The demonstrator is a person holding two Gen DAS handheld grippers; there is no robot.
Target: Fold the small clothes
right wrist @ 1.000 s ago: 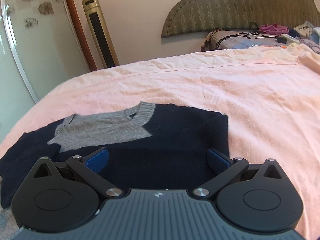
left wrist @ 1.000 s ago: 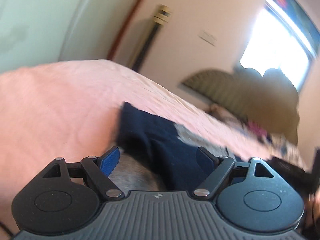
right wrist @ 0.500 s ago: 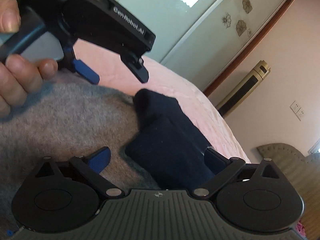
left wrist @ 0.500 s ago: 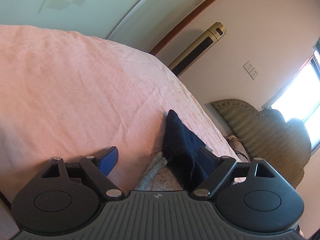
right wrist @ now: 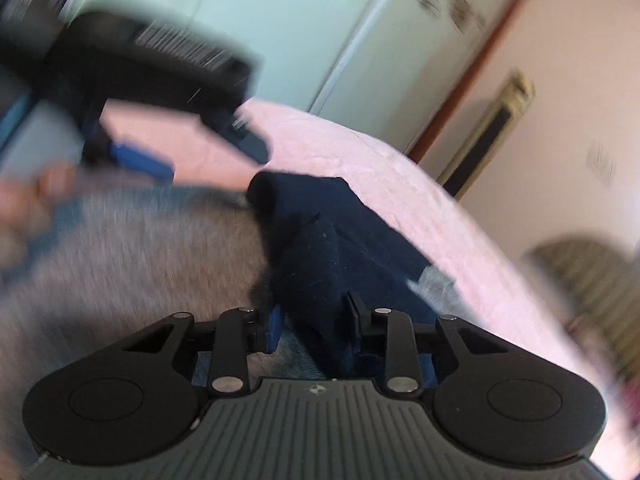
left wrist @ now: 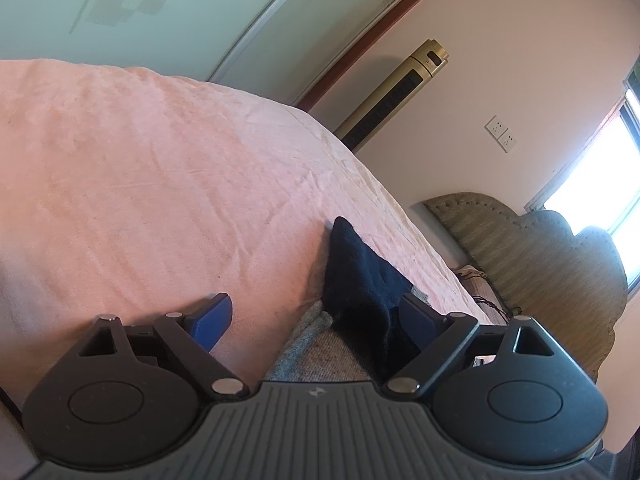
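A navy and grey sweater [left wrist: 360,272] lies on the pink bed sheet [left wrist: 140,180]. My left gripper [left wrist: 314,304] hovers low over its edge, jaws wide and still opening. Grey knit lies under the gap, navy cloth lies by the right finger, and neither pad presses on anything. In the blurred right wrist view, my right gripper [right wrist: 314,316] is closing its jaws on a raised navy fold [right wrist: 328,240] that fills the narrow gap between the pads. The grey part [right wrist: 140,248] spreads to the left. The left gripper [right wrist: 208,160] shows at upper left, held by a hand [right wrist: 24,200].
The pink sheet [right wrist: 380,176] stretches far beyond the sweater. A gold tower unit [left wrist: 396,92] stands against the wall by a pale sliding door [left wrist: 200,8]. A padded headboard [left wrist: 540,248] and a bright window [left wrist: 600,168] are at the right.
My right gripper swung over the sweater and rolled, and its jaws went from wide to narrow around the navy fold. The left gripper rolled and settled by the sweater's edge.
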